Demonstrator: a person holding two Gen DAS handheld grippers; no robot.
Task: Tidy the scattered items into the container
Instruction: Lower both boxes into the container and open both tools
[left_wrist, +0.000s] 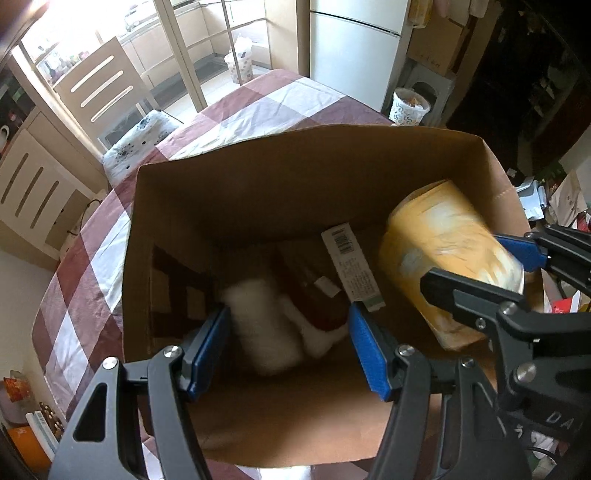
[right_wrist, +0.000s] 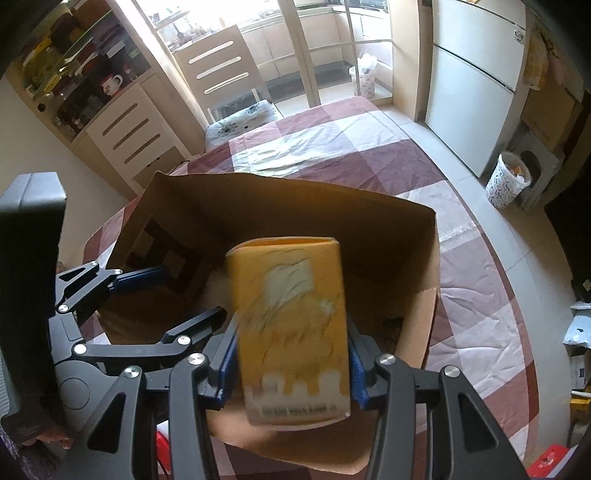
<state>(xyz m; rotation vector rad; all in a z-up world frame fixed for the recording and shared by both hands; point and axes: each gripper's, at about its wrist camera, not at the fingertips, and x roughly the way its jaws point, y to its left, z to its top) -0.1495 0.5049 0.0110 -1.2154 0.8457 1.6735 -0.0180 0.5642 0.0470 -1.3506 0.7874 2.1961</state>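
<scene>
A brown paper bag (left_wrist: 258, 184) stands open on the checked tablecloth; it also shows in the right wrist view (right_wrist: 295, 206). Inside lie a white roll (left_wrist: 266, 325), a dark red packet (left_wrist: 314, 288) and a slim box with a barcode label (left_wrist: 351, 266). My left gripper (left_wrist: 291, 347) is open over the bag's mouth, empty. My right gripper (right_wrist: 291, 362) is shut on a yellow packet (right_wrist: 291, 325) and holds it over the bag's right side; the packet shows in the left wrist view (left_wrist: 443, 258). The left gripper appears at the left of the right wrist view (right_wrist: 177, 295).
The table with its red and white checked cloth (right_wrist: 369, 147) extends beyond the bag. A chair (right_wrist: 229, 74) stands at the far side, a white fridge (right_wrist: 476, 92) and a patterned waste bin (right_wrist: 506, 181) to the right. Clutter lies at the right edge (left_wrist: 554, 206).
</scene>
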